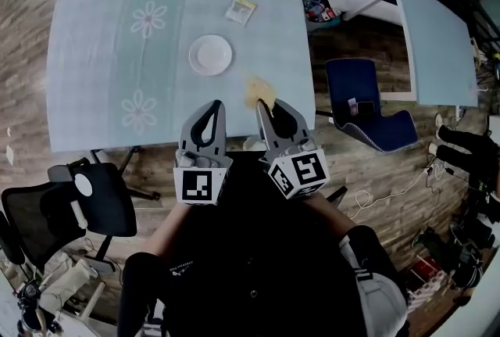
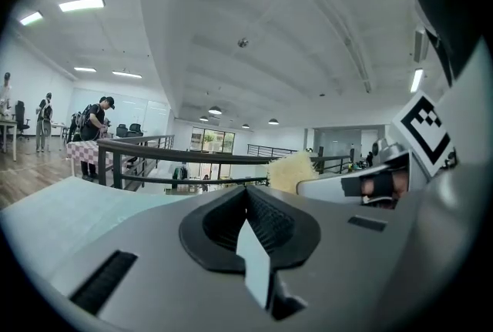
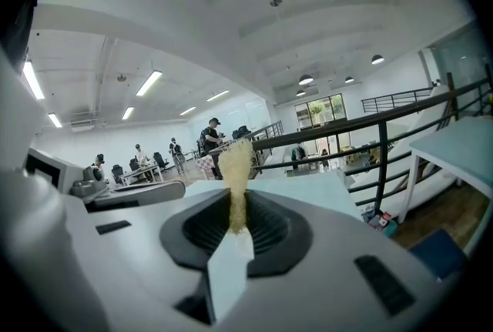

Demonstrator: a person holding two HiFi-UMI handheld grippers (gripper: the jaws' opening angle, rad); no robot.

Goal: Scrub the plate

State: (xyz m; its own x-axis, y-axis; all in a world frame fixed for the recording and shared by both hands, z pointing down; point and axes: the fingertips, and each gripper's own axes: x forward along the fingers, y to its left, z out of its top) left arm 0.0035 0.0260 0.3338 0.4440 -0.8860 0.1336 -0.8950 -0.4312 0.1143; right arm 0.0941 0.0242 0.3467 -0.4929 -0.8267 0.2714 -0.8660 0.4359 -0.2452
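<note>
A round white plate (image 1: 210,55) lies bare near the middle of the pale blue table (image 1: 101,54). My right gripper (image 1: 266,105) hovers over the table's near edge, shut on a yellow sponge (image 1: 257,90) that sticks out past its tips. The right gripper view shows the sponge (image 3: 236,169) pinched upright between the jaws. My left gripper (image 1: 212,105) is beside it, shut with nothing between its jaws (image 2: 247,193). Both grippers are nearer to me than the plate and apart from it. The left gripper view catches the sponge (image 2: 293,171) at its right.
A small packet (image 1: 241,9) lies on the table beyond the plate. A black office chair (image 1: 86,206) stands at the near left, a blue seat (image 1: 367,105) at the right, and a second table (image 1: 437,38) further right. A dark railing (image 3: 362,126) runs behind; people stand far off.
</note>
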